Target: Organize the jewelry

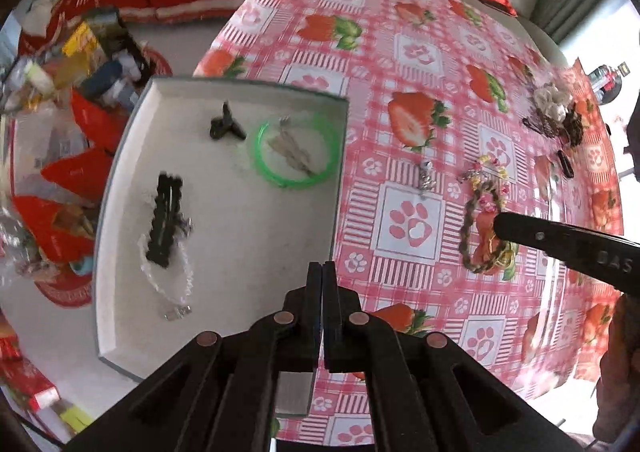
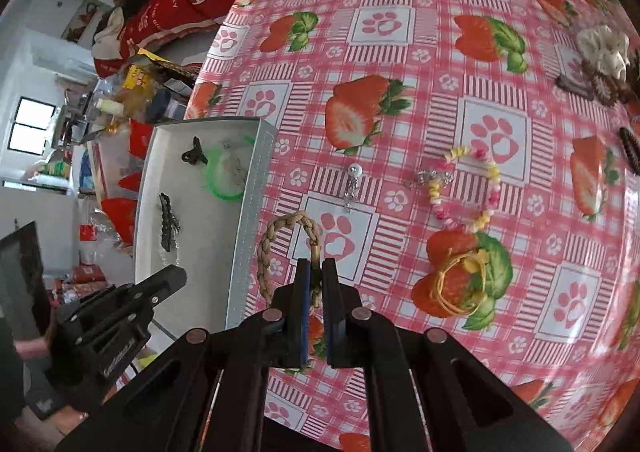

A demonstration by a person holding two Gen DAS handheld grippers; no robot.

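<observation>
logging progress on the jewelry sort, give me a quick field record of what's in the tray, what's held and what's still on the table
tray: green bangle, black hair clips, small black claw clip, clear beaded bracelet
right gripper: shut on braided rope bracelet
left gripper: shut, holding nothing
on tablecloth: pink and yellow bead bracelet, yellow elastic bands, silver earring

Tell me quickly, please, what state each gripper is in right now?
Left gripper: shut, holding nothing.
Right gripper: shut on the braided bracelet.
</observation>
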